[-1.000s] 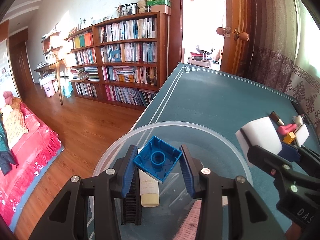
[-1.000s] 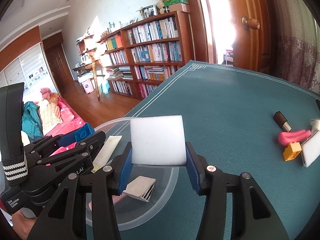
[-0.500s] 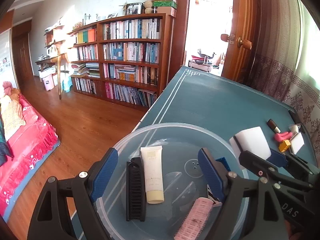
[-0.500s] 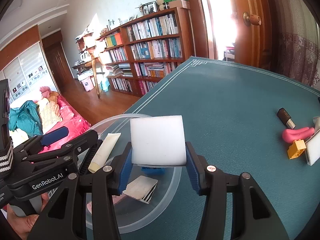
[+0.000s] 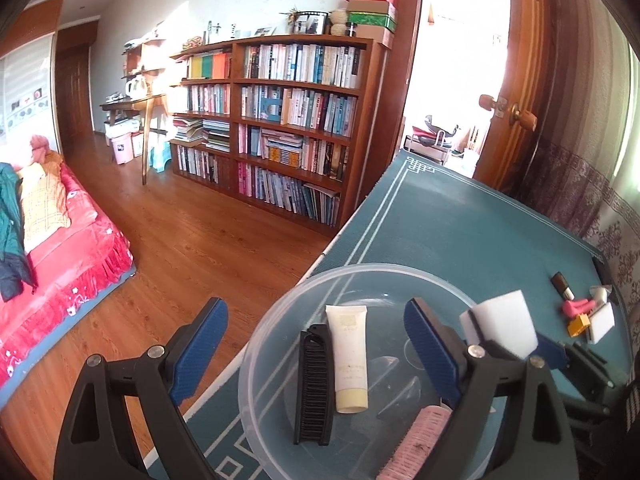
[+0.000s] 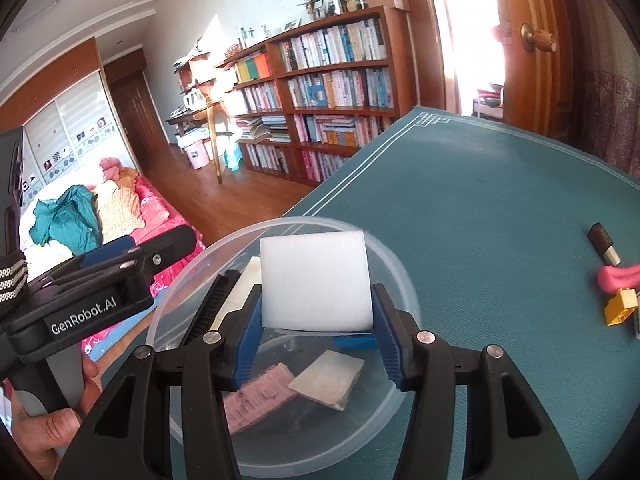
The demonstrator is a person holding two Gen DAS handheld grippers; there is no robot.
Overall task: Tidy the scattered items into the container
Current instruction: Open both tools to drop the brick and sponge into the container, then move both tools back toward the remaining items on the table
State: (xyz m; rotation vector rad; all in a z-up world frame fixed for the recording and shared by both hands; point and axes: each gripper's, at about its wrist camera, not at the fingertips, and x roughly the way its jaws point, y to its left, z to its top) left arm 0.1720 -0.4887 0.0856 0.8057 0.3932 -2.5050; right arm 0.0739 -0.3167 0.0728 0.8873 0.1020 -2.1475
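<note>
The right gripper (image 6: 316, 344) pinches a white foam block (image 6: 315, 280), matte and square-edged, between its ribbed blue fingers (image 6: 249, 342), holding it above the round, clear plastic container (image 6: 396, 276) that sits near the edge of the teal, woven-looking worktop (image 6: 492, 208). The left gripper (image 5: 316, 344) hangs over the same container with its fingers spread wide and nothing between them. Inside the container lie a black ridged comb (image 5: 314, 384), a cream squeeze tube (image 5: 349, 360) with a flat crimped end, a pink bristly roller (image 5: 416, 440), a pale flat card-like piece (image 6: 328, 378) and a blue block (image 6: 356, 343) mostly hidden under the foam. Well apart on the worktop sit a dark cylindrical cap-like item (image 6: 603, 243), a soft pink curved piece (image 6: 618, 276) and a yellow toy brick (image 6: 620, 306), clustered together. A hand (image 6: 48, 420) grips the left handle.
</note>
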